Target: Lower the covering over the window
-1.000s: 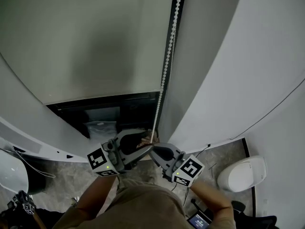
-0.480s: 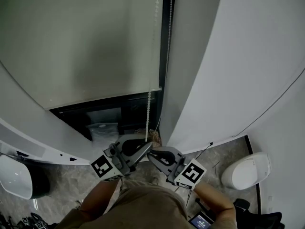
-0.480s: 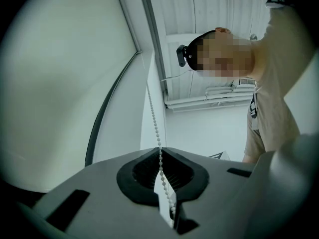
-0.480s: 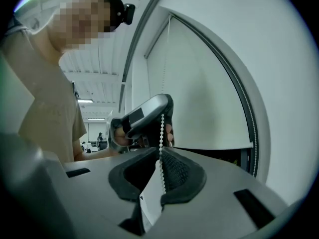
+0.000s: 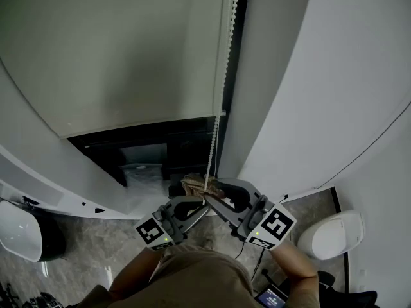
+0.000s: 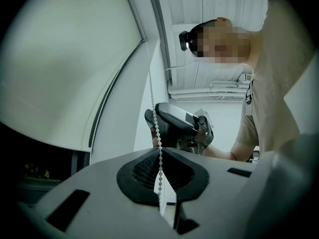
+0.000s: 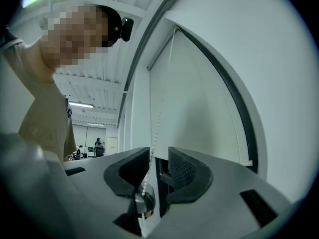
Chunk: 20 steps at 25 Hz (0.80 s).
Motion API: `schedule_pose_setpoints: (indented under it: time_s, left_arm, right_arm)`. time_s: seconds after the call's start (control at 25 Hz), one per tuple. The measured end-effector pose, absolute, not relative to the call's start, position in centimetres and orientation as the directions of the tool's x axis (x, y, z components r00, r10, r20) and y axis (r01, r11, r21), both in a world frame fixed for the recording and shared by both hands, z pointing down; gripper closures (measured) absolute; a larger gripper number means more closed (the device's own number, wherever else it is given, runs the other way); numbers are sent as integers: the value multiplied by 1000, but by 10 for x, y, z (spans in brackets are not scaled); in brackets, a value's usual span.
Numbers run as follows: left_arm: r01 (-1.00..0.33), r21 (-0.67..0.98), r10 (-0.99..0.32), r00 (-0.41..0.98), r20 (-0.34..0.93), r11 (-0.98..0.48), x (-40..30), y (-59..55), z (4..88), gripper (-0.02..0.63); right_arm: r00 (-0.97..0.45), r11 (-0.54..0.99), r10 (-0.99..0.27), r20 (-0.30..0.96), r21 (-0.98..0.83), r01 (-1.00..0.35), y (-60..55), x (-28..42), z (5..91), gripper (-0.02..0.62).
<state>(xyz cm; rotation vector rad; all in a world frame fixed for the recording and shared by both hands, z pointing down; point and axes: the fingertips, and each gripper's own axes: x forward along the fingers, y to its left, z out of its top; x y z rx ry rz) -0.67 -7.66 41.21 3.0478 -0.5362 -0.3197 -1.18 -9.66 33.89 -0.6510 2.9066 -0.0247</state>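
The grip has just swapped. The left gripper (image 5: 203, 204) has sunk and now clamps the bead chain (image 5: 219, 124). The right gripper (image 5: 213, 191), risen to its 1 o'clock, has just been opening, and the chain runs loose between its jaws. The roller blind (image 5: 128, 56) fills 12 o'clock, with dark window (image 5: 148, 147) still bare below its hem, so more hand-over-hand pulls likely remain.

The chain (image 5: 224, 76) hangs in a narrow slot. The blind (image 5: 115, 56) lies just left of it and the wall (image 5: 321, 76) just right, so side room is scant. Left of the chain's lower part, under the blind's edge, the dark window gap (image 5: 148, 147) stands open. The sill (image 5: 38, 185) juts out below that. Well right of the chain, a white object (image 5: 331, 233) sits on the floor (image 5: 83, 255).
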Motion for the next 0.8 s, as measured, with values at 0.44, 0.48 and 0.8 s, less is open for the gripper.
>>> schedule_pose_setpoints:
  time_s: [0.44,0.48,0.8]
  left_arm:
    - [-238,127,-263,936,-233,-963,-15,-67,402,583]
    - [-224,163,-262,925,-275,-961,-22,-70,397,580]
    - [-281,56,-282,895,-345,-958,-30,-103,329,483]
  right_arm:
    - [-884,900,-432,-177,-151,-409,-96,-17,335,584]
    - [-878,894,-444,-178,-147,-423,-99,-14,338,584]
    - [-897,884,-438,-58,-209,-418,-99,-26,406,584]
